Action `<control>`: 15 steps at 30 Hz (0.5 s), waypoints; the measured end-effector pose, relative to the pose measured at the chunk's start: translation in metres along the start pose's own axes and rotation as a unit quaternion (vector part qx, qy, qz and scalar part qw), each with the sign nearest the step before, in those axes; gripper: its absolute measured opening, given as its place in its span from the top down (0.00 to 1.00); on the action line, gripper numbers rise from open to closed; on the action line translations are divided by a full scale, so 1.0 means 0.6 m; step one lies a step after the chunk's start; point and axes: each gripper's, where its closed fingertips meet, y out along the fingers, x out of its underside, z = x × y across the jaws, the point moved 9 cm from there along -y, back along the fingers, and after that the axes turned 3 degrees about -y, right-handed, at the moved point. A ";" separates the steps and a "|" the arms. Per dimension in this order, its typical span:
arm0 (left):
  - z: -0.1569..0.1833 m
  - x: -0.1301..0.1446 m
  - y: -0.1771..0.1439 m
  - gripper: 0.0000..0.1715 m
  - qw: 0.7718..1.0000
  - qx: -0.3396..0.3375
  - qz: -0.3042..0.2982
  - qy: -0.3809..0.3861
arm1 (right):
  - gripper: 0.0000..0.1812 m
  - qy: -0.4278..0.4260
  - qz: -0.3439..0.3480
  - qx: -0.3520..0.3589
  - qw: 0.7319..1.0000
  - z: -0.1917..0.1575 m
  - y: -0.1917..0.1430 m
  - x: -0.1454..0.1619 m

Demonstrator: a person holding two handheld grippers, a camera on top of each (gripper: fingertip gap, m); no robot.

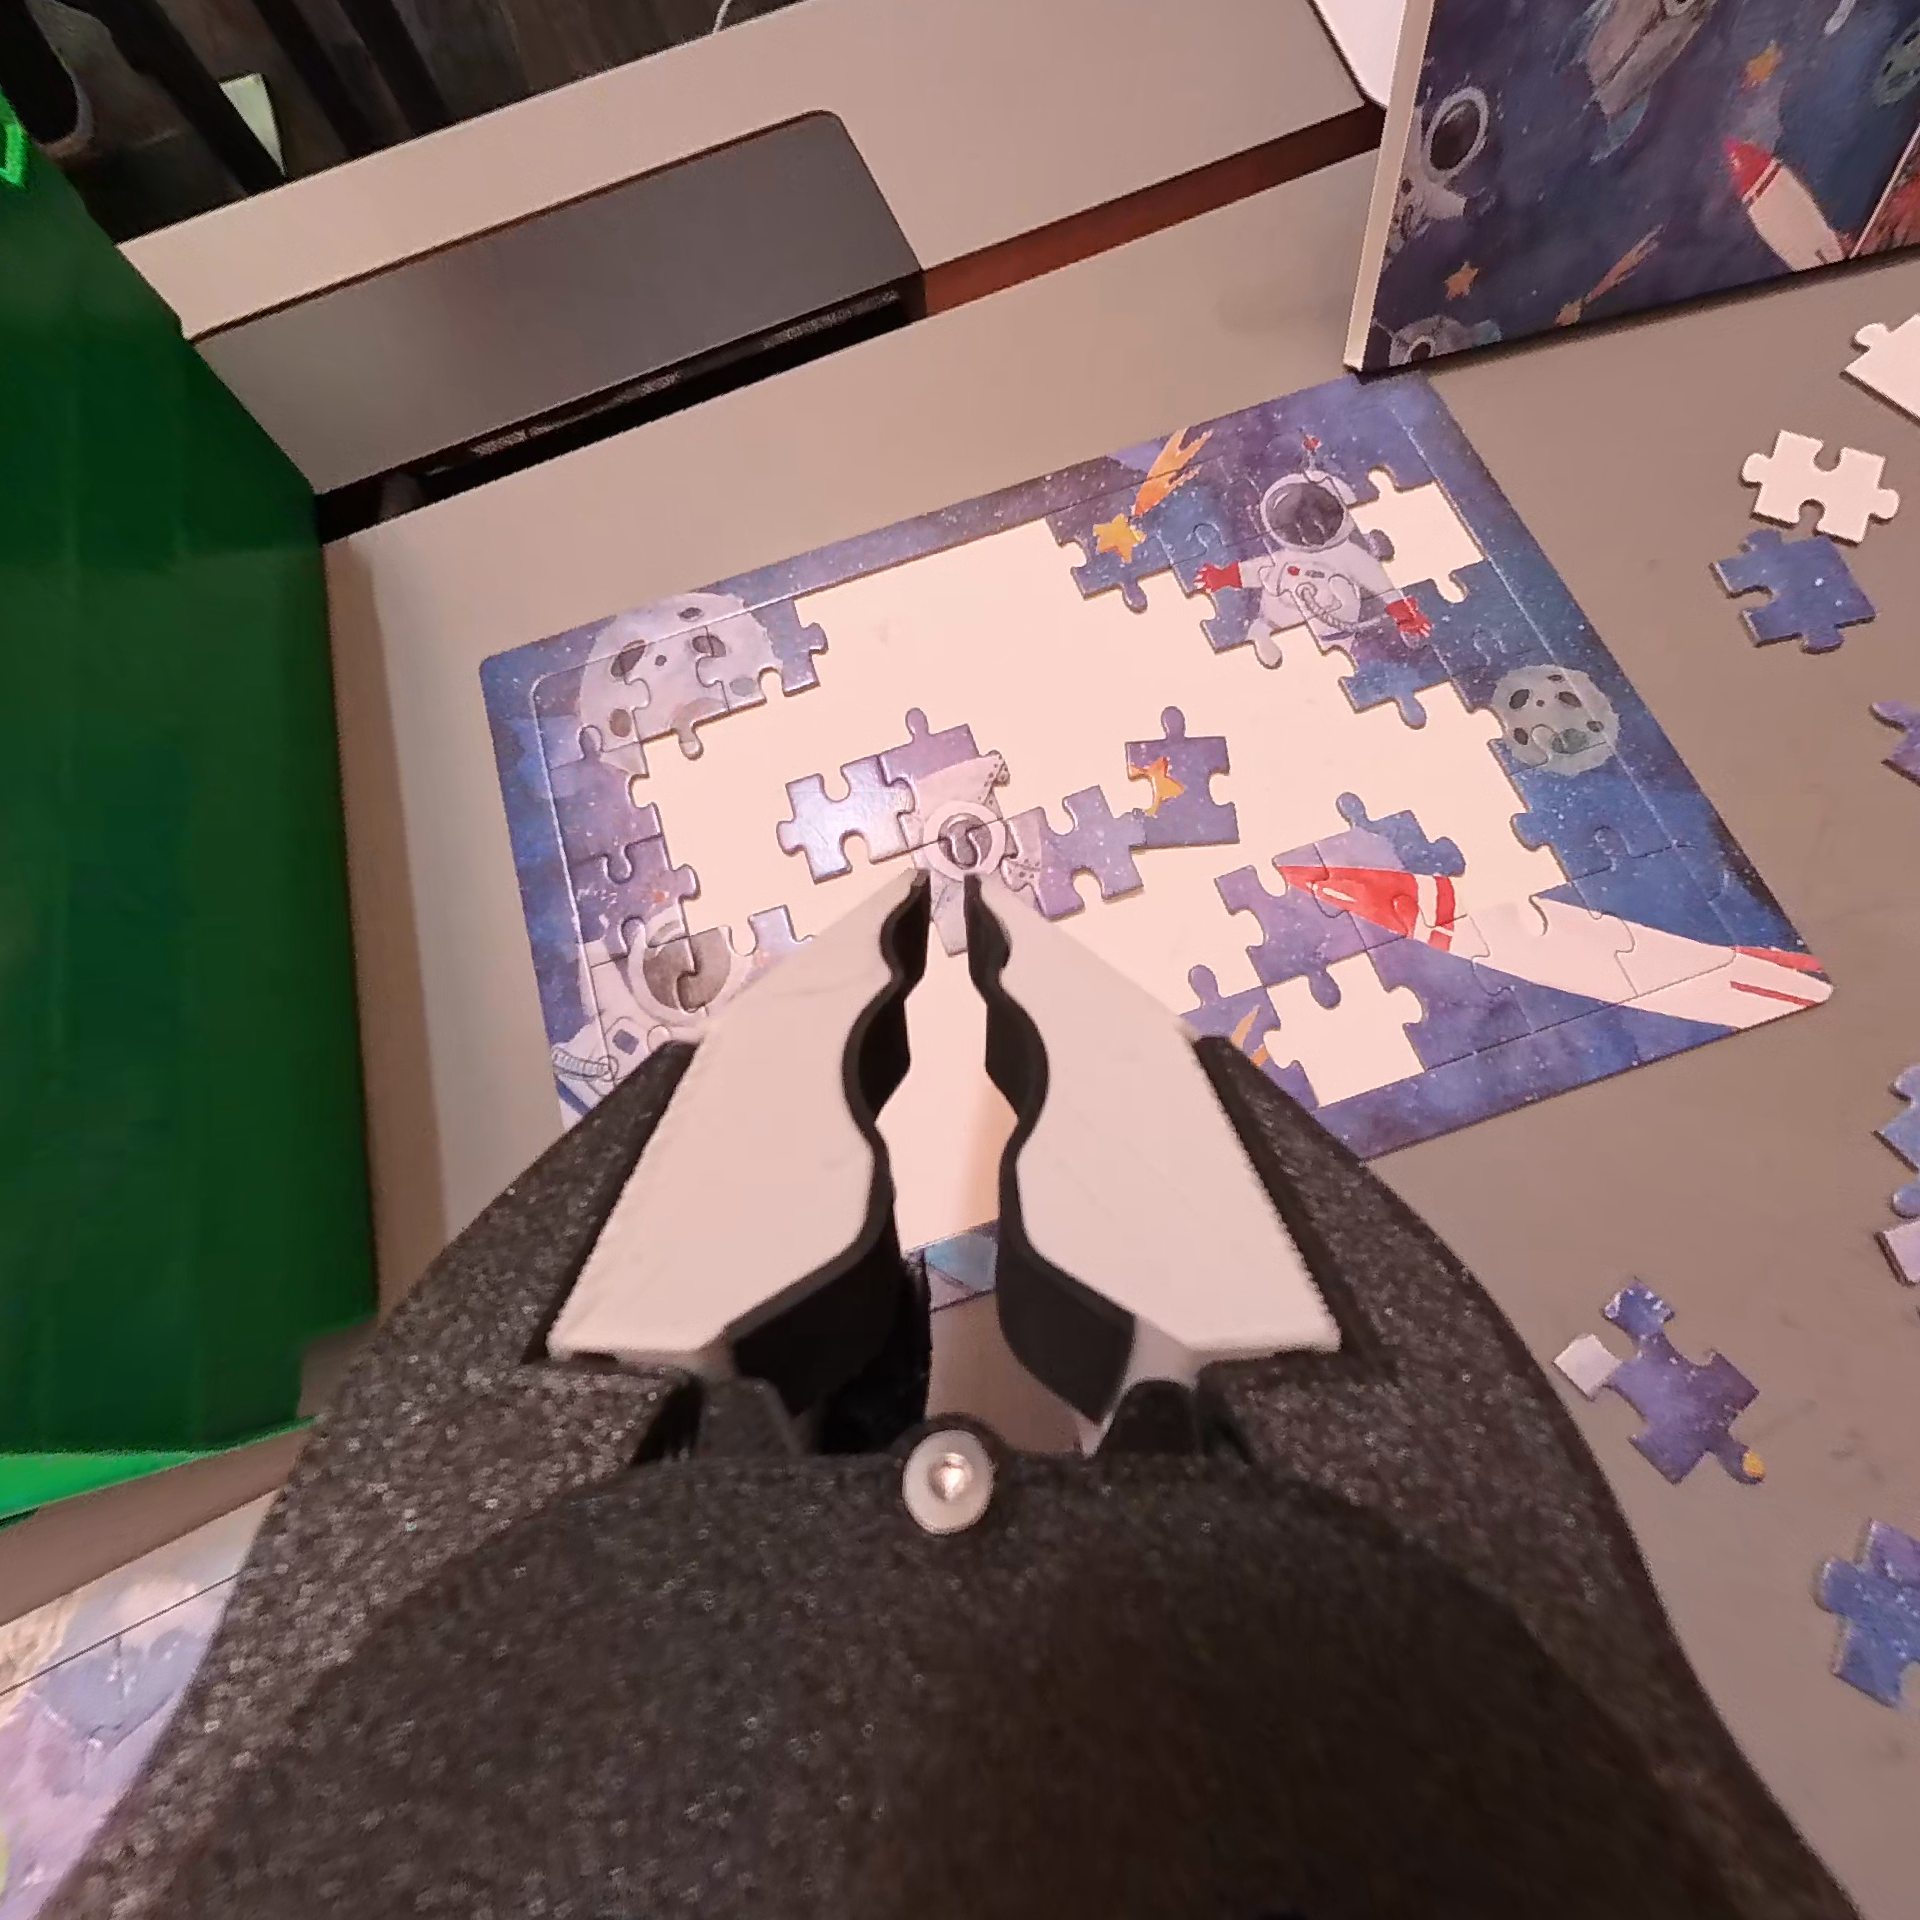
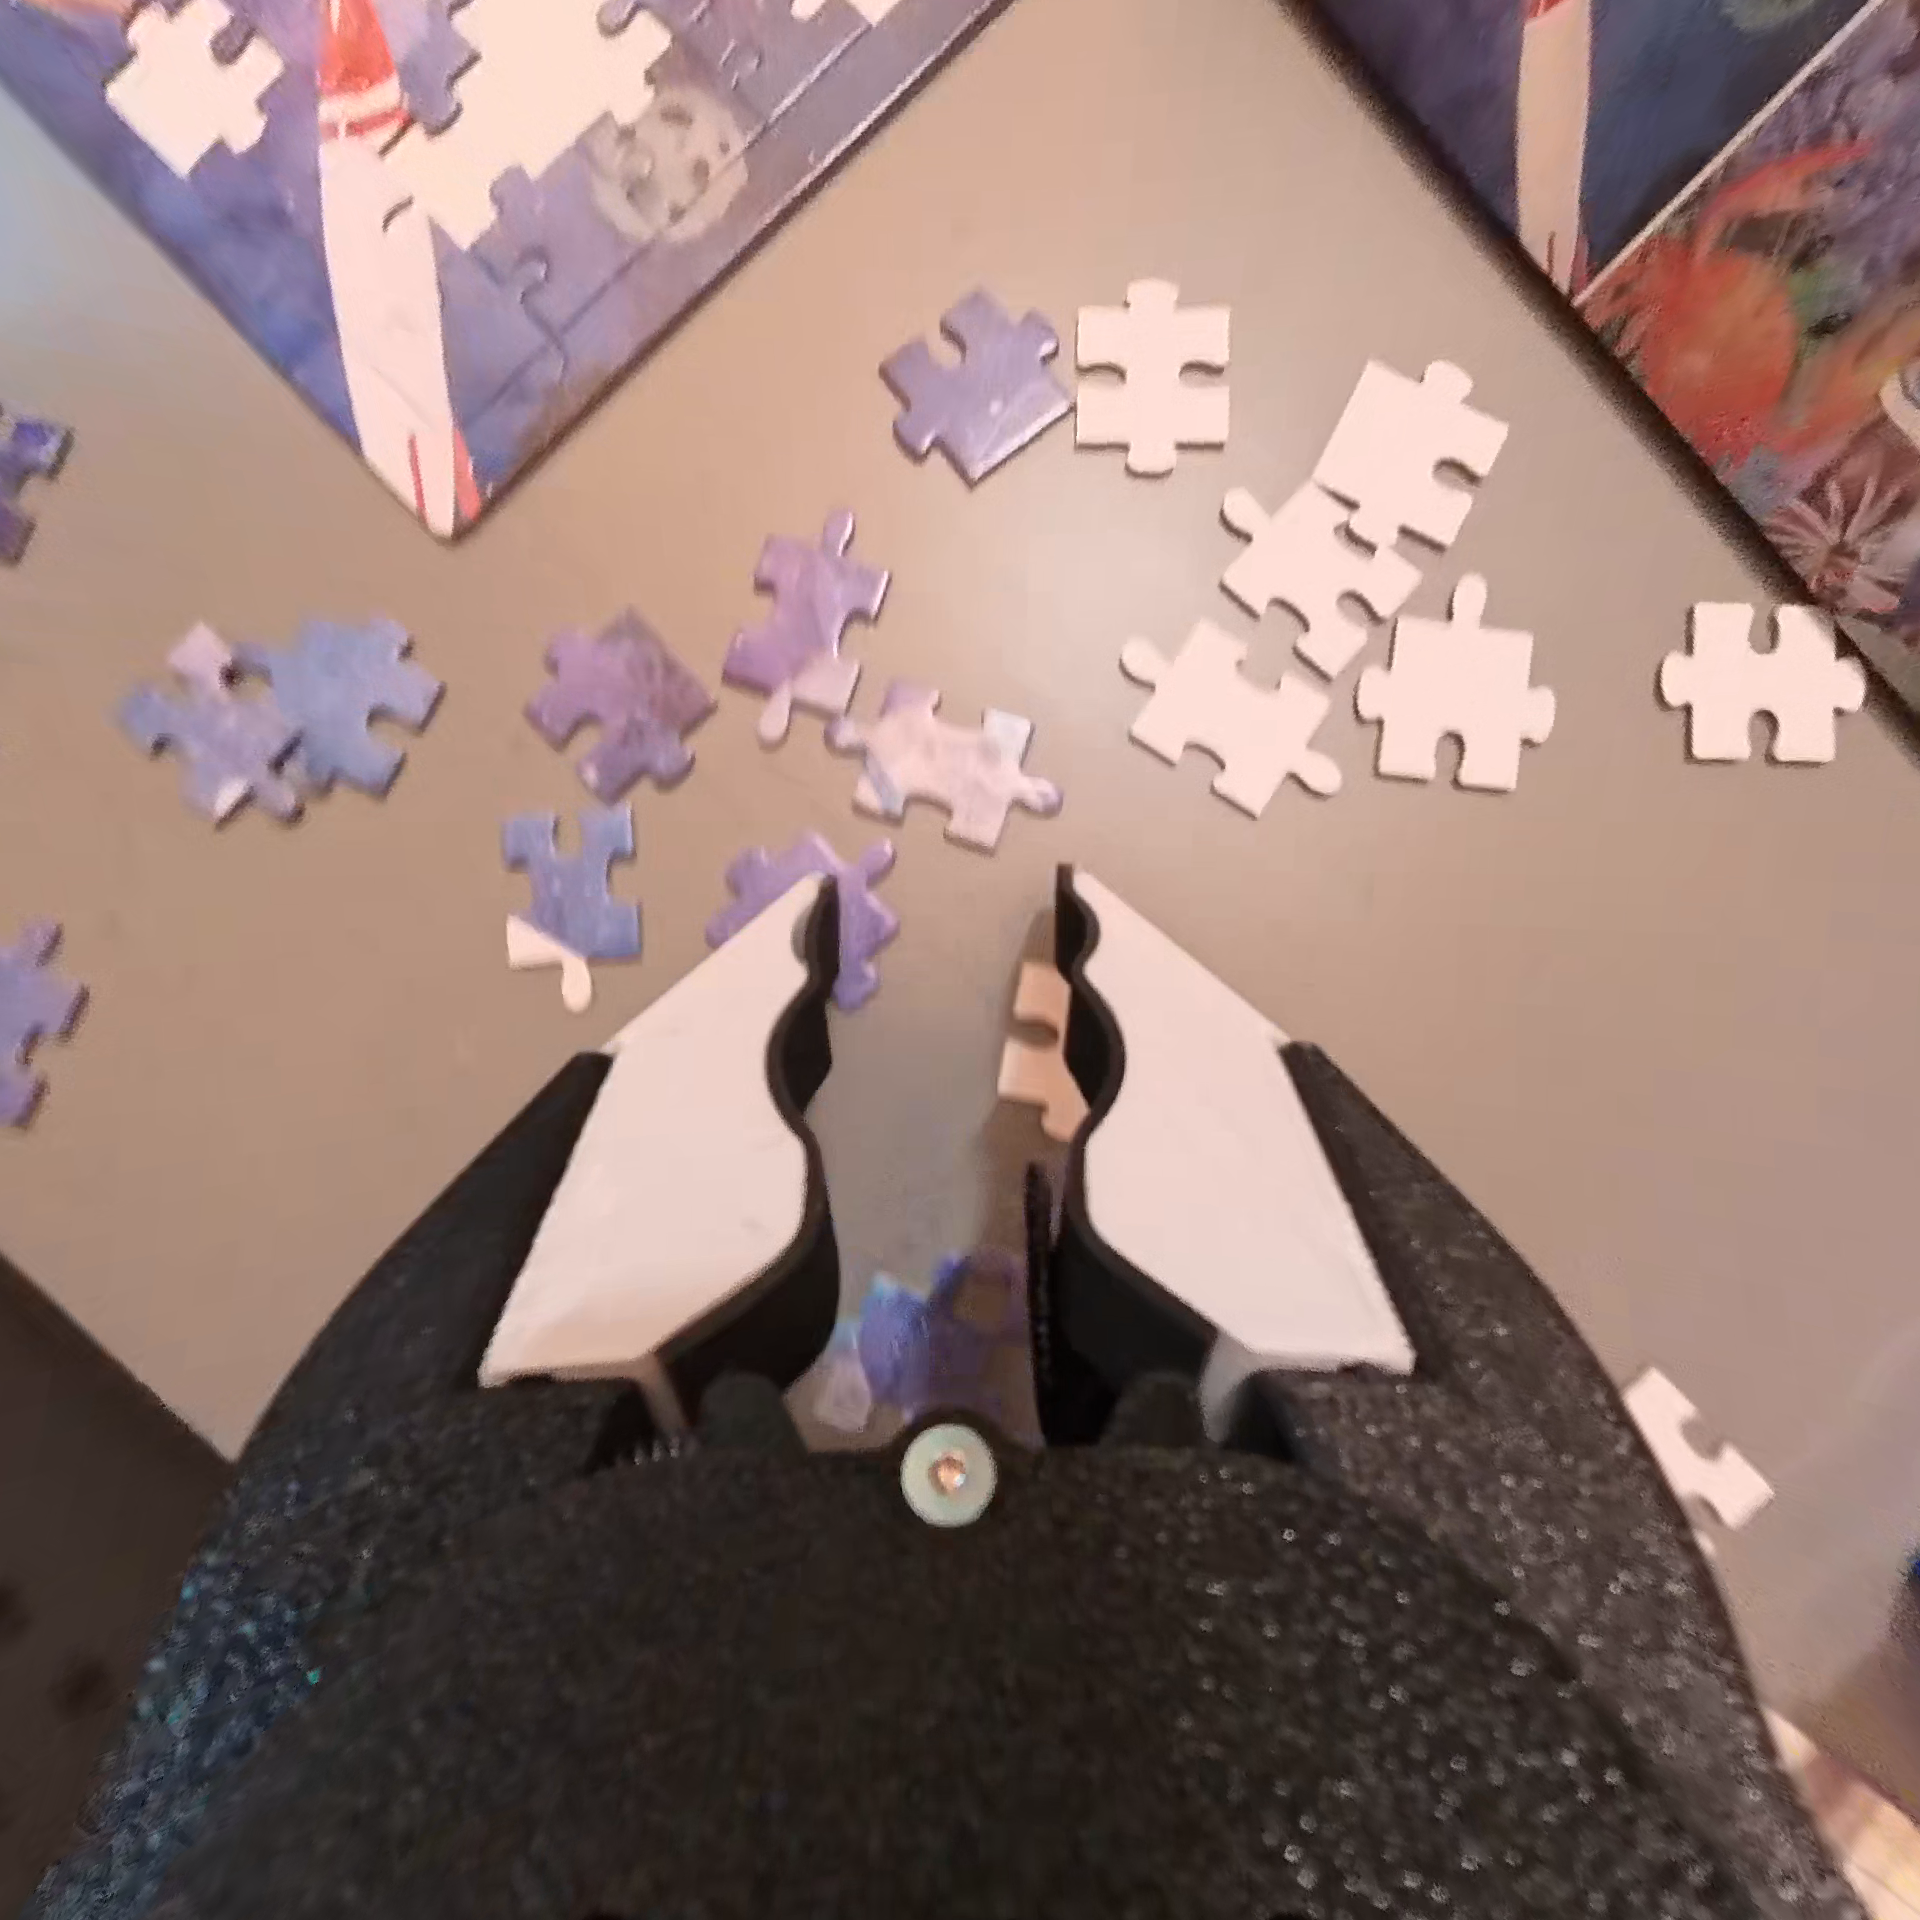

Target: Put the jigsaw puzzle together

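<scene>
Hovering left claw (image 1: 943, 881) nearly closed at satellite piece (image 1: 961, 831), grip unclear; right claw (image 2: 945, 883) spread above loose pieces (image 2: 810, 634).

Left gripper (image 1: 943, 878) jaws nearly closed; right gripper (image 2: 945, 883) jaws apart.

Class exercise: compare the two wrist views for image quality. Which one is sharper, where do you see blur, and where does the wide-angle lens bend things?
Left wrist view: sharp on the puzzle board and left gripper, warm even light, table edges bowed by the lens. Right wrist view: softer overall, the loose pieces slightly smeared, the puzzle box at the corner blurred and stretched, right gripper fairly crisp.
</scene>
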 end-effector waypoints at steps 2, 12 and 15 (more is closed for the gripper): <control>-0.001 0.000 -0.001 0.96 1.000 -0.003 0.001 0.000 | 0.76 0.028 0.010 -0.001 1.000 0.001 0.014 -0.016; 0.007 0.000 0.002 0.96 1.000 0.006 -0.002 0.007 | 0.76 0.027 0.024 0.030 0.999 -0.002 0.034 -0.014; 0.009 0.002 0.004 0.96 1.000 0.002 -0.007 0.014 | 0.77 0.023 0.034 0.023 0.999 0.000 0.034 -0.011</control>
